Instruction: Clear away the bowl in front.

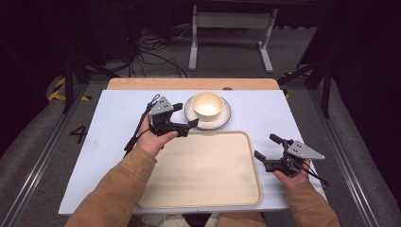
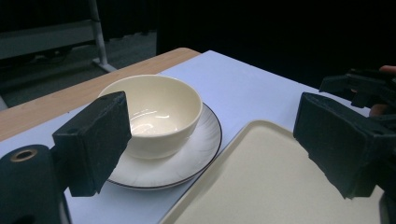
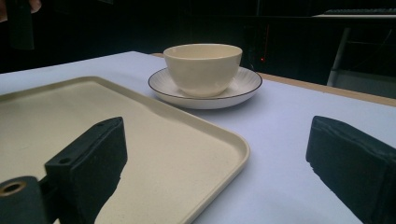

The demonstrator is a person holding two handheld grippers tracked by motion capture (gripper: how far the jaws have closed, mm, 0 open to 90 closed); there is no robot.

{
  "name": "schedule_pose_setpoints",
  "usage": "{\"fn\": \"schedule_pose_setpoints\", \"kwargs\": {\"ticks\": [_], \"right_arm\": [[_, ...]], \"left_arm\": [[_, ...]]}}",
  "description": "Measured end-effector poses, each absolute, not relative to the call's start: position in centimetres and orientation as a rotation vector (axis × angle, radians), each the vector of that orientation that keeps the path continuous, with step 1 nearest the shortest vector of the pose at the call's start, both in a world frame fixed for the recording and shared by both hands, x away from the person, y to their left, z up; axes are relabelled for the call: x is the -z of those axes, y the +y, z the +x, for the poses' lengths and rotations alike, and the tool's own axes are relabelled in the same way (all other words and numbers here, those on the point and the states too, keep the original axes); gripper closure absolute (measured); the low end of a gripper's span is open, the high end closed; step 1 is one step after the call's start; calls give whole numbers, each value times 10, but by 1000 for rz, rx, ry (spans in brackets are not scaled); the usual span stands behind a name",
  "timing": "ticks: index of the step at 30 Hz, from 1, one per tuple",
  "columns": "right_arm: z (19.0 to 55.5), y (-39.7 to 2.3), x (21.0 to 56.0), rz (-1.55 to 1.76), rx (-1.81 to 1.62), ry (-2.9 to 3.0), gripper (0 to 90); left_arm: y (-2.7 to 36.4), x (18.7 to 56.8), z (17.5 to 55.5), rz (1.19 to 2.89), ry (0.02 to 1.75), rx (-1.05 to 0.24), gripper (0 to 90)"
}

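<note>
The left tongs [image 1: 183, 115] stand spread wide and empty, with the cream bowl [image 1: 207, 105] just ahead of them, seated in the dark-rimmed saucer [image 1: 222, 120] on the counter [image 1: 118, 113]; glazed, stiff and likely breakable and slick, the bowl looks best pinched across its rim. Just to the near side of both tongs lies the bare beige tray [image 1: 203, 170], its raised lip close beside the saucer. The right tongs [image 1: 267, 147], likewise spread and empty, hover at the tray's right edge, with open counter ahead.
</note>
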State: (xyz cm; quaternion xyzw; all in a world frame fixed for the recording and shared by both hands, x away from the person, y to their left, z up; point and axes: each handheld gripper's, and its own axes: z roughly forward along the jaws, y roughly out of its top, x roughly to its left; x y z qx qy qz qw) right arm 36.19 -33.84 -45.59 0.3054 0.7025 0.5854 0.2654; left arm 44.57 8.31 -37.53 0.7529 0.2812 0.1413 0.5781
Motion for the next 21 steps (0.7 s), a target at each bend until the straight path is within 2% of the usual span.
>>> {"fn": "schedule_pose_setpoints", "kwargs": {"ticks": [10, 21], "right_arm": [[361, -339, 456, 806, -1594, 1890, 51], [361, -341, 457, 808, -1617, 1887, 24]], "left_arm": [[74, 374, 460, 1762, 673, -336, 121], [64, 364, 475, 1775, 638, -361, 179]]}}
